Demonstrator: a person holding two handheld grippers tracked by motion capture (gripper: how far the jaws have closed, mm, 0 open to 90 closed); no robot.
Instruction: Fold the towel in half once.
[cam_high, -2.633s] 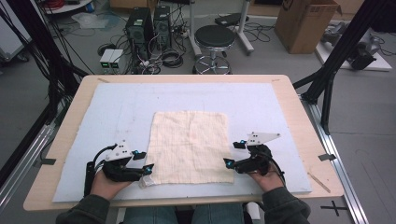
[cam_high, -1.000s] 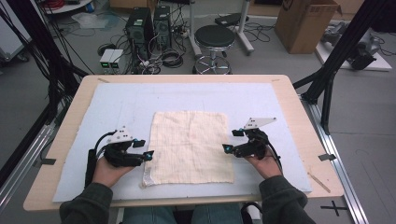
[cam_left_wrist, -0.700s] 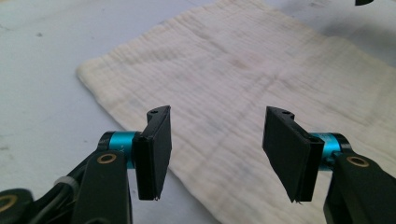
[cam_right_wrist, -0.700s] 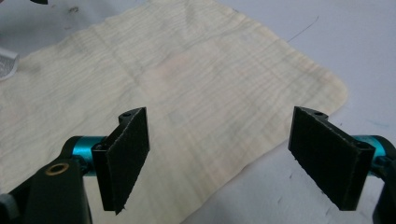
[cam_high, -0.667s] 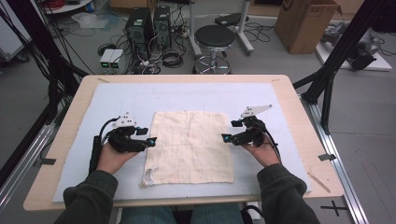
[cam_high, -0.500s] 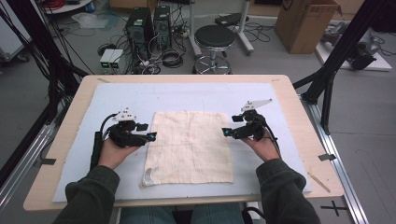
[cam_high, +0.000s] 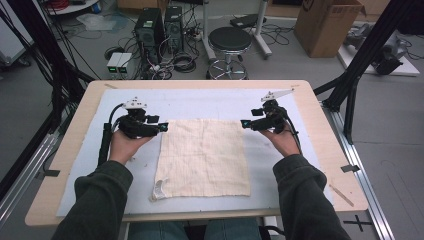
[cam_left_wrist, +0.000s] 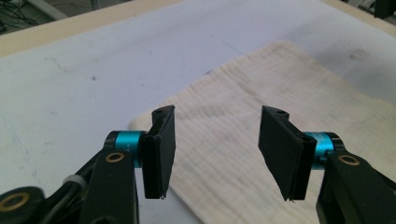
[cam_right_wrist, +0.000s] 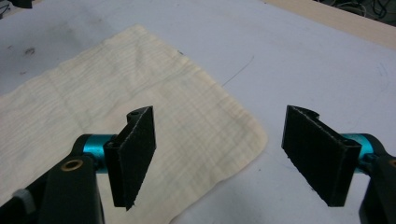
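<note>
- Cream cloth (cam_high: 202, 156) lies flat, mid tabletop (cam_high: 320, 115), on the pale blue mat (cam_high: 210, 102); near-left corner curled.
- Left tongs (cam_high: 163, 127) at the cloth's far-left corner, jaws apart, just been closing, nothing pinched.
- Right tongs (cam_high: 245, 123) at the far-right corner, jaws apart, just been closing, nothing held.

**No readable writing in any view**

Nothing legible is showing on the cardboard box (cam_high: 327, 22), where a dark mark near its top edge is staying too small and blurred to read. The two computer towers (cam_high: 159, 25) on the floor and the small white units (cam_high: 119, 62) beside them are carrying no label that can be made out.
</note>
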